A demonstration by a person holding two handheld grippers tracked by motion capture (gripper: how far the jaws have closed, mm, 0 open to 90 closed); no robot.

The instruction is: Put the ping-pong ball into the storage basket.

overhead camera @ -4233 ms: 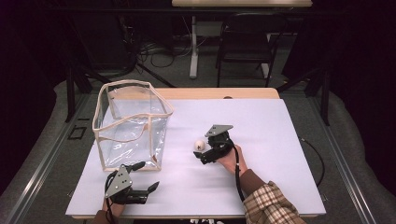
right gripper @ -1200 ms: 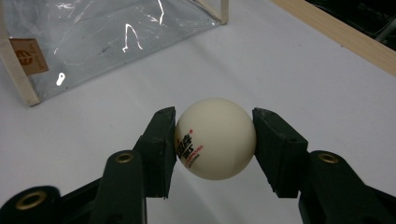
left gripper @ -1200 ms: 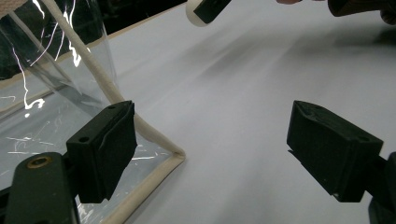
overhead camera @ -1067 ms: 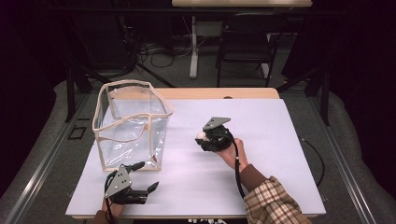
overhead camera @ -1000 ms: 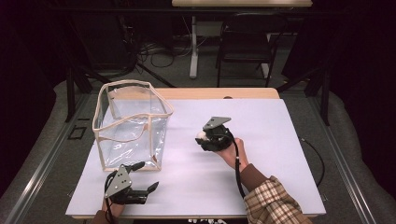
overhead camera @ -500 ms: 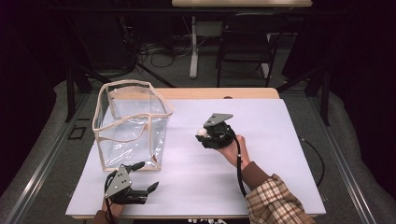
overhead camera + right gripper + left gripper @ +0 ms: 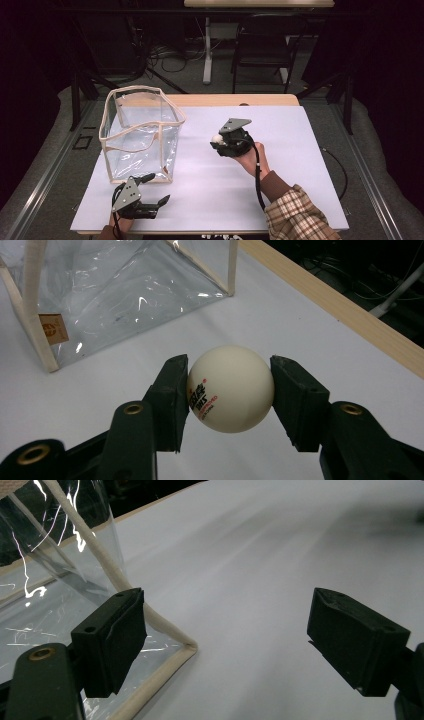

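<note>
1. In the high view we see a white table (image 7: 300,150) with a wooden strip along its far edge, and a clear plastic bag (image 7: 140,132) with cream trim standing open in the left half of the frame.
2. The right gripper (image 7: 220,141) sits just right of the frame's centre, held up by the person's right hand (image 7: 250,157); a plaid sleeve (image 7: 300,215) enters from the lower right corner.
3. In the right gripper view, its two black jaws are clamped on a white ping-pong ball (image 7: 230,388), one jaw pressing each side. The ball fills the centre of that frame and carries small red and black print on its lower left face.
4. Behind the ball, in the upper left of that view, we see the bag's clear wall and trim, with a small tan label (image 7: 53,329) on it. The ball is apart from the bag.
5. In the high view the ball (image 7: 217,138) shows as a pale spot at the gripper's left tip, to the right of the bag.
6. The left gripper (image 7: 155,190) lies low in the frame, near the table's near edge, just below the bag's front corner.
7. In the left gripper view, its jaws stand wide apart with nothing between them; the bag's trimmed bottom corner (image 7: 187,650) lies just beside the left-hand jaw.
</note>
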